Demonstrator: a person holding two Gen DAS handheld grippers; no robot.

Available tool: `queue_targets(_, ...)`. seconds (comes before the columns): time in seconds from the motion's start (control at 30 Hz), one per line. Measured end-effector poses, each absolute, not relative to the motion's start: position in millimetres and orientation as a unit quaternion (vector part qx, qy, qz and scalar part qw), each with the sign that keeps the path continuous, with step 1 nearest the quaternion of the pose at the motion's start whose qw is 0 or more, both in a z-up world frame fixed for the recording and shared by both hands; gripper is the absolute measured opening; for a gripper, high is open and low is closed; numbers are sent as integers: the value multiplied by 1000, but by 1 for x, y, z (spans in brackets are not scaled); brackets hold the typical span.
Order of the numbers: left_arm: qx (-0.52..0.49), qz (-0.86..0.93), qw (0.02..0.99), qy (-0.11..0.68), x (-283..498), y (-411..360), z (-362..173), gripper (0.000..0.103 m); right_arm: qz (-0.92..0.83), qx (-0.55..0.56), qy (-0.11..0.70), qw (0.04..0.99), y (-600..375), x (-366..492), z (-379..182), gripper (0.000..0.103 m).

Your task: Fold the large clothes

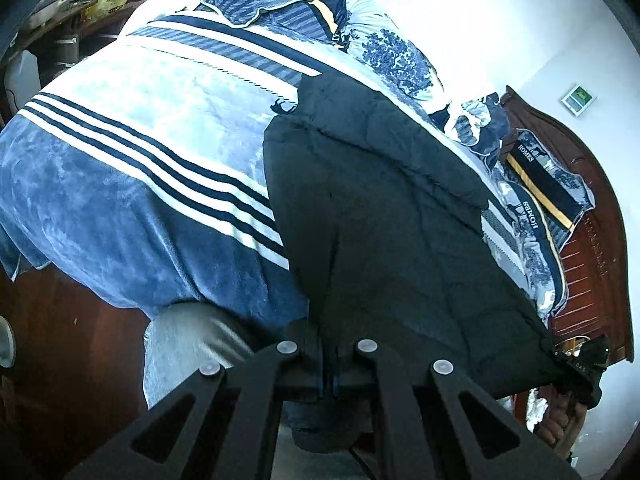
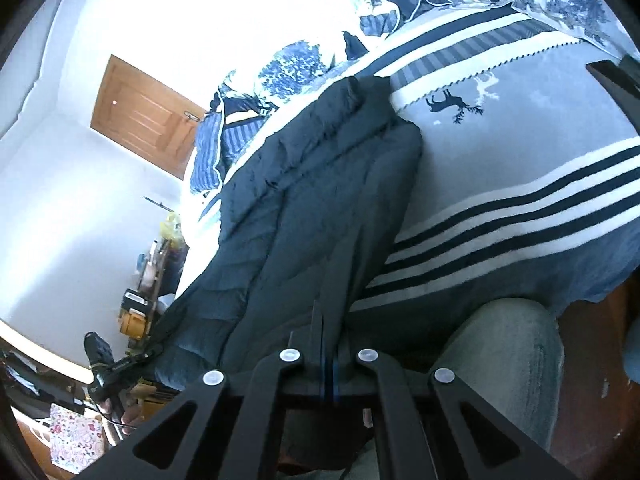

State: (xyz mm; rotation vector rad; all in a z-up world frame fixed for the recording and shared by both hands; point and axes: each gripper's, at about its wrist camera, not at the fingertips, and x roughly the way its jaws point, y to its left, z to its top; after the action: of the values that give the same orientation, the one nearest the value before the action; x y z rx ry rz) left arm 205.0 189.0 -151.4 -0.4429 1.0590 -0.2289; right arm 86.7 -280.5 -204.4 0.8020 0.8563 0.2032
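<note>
A large black padded jacket [image 1: 380, 200] lies lengthwise on the bed, its near edge lifted off the blanket. In the left wrist view my left gripper [image 1: 328, 346] is shut on the jacket's near hem. At the lower right edge of that view, the right gripper [image 1: 580, 364] pinches the hem's other corner. In the right wrist view my right gripper [image 2: 328, 334] is shut on the jacket [image 2: 312, 200], which runs away toward the pillows. The left gripper [image 2: 106, 364] shows there at the lower left, also gripping the hem.
The bed carries a blue and white blanket [image 1: 140, 152] with dark stripes and a deer print [image 2: 452, 104]. Pillows [image 1: 540, 184] and bunched bedding lie against a wooden headboard [image 1: 592, 248]. A person's grey-trousered leg [image 2: 504, 360] stands at the bed's edge. A door [image 2: 140, 116] and cluttered shelves [image 2: 160, 272] are beyond.
</note>
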Motion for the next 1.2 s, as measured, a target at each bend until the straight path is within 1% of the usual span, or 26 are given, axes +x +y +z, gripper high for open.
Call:
queue_targets(0.3, -227, -125, 844, 470, 191, 193, -133, 3, 113, 371, 386, 837, -274, 75, -176, 2)
queue_targets(0.47, -238, -129, 842, 467, 193, 192, -131, 3, 115, 387, 368, 837, -280, 73, -173, 2)
queue_targets(0.6, -226, -133, 845, 465, 196, 189, -127, 3, 114, 396, 354, 840, -282, 71, -168, 2)
queue_targets(0.83, -232, -131, 844, 466, 195, 193, -130, 3, 114, 400, 360, 835, -281, 78, -170, 2)
queue_targets(1.0, -232, -131, 845, 464, 191, 192, -127, 3, 123, 382, 361, 842, -278, 81, -157, 2)
queue_targets(1.2, -207, -132, 849, 468, 187, 189, -117, 3, 125, 373, 362, 845, -281, 74, -150, 2)
